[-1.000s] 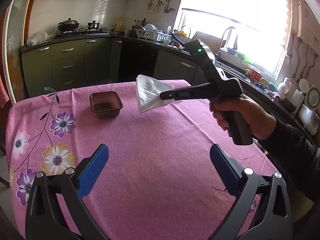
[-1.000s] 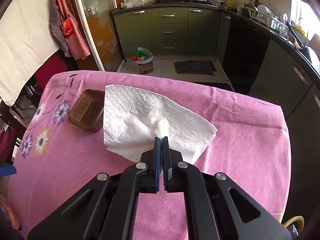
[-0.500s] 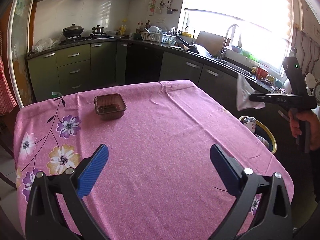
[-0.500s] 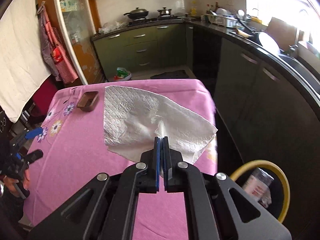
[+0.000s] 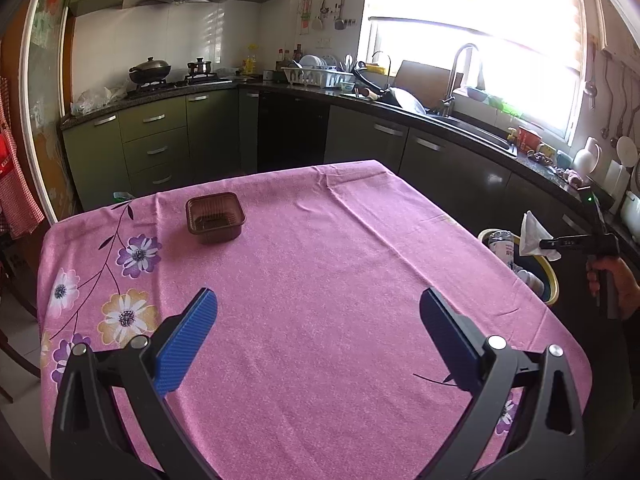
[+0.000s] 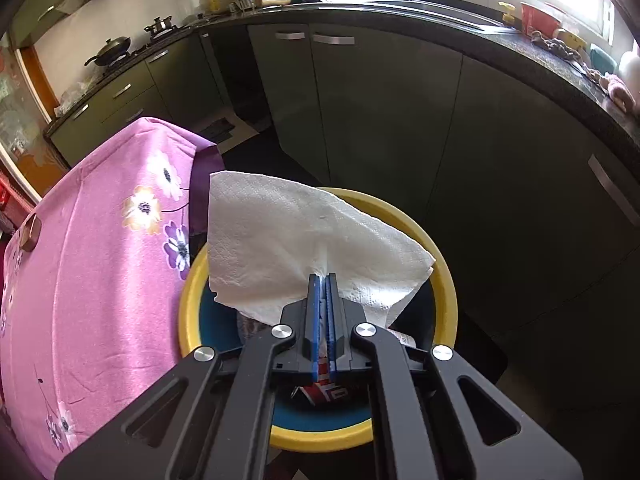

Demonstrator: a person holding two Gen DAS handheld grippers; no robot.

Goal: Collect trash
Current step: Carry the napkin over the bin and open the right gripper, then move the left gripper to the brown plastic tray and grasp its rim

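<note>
Right gripper [image 6: 321, 280] is clamped tight on a white paper napkin [image 6: 288, 240] — the sheet fans out ahead of the blue pads, pinched at one bunched spot, and hangs right over the yellow-rimmed trash bin [image 6: 444, 280] sitting on the floor just beside the table's edge, with a bottle and other bits already inside. Left gripper [image 5: 318, 322] has its jaws spread wide with nothing between them, hovering over the pink flowered tablecloth [image 5: 320, 248] — a small brown plastic tray [image 5: 215, 218] sits well ahead of it toward the far side, and from there you can see the hand [image 5: 614, 280] holding the napkin off past the right edge of the table.
</note>
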